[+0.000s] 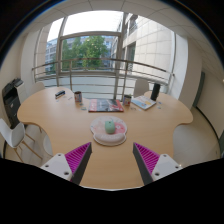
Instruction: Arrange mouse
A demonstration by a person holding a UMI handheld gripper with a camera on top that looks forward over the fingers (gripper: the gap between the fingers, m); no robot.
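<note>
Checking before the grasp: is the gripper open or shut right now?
Open. The gripper shows bare table between its two pink pads, with nothing held.

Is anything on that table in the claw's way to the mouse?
I cannot make out a mouse. The open claw holds nothing. A round plate sits on the table just ahead of its fingers, with a magazine and a cup beyond. Reaching anything farther means passing the plate.

Daylight floods through the tall glass window wall (90,55) | pale wooden table (60,125) evenly lit | fisheye bending edges | soft focus
</note>
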